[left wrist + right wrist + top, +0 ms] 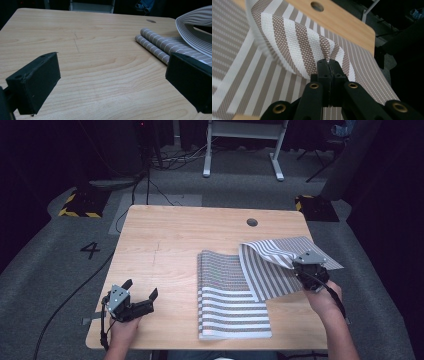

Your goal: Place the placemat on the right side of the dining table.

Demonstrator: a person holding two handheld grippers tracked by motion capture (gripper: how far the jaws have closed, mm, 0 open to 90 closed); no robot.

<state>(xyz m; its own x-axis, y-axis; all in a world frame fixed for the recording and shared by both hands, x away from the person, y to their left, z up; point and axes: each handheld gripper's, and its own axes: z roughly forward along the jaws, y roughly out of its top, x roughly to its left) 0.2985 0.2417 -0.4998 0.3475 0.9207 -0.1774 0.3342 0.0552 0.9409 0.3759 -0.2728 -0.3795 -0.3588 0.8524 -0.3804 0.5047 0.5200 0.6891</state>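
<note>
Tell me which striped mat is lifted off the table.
The right-hand striped mat, pinched in the right gripper and curling upward; the other mat lies flat.

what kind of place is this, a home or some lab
Most likely a lab or recording studio, not a home: a lone wooden table on grey carpet, dark curtains around it, cables on the floor, hazard-striped blocks, and a number 4 marked on the floor.
</note>
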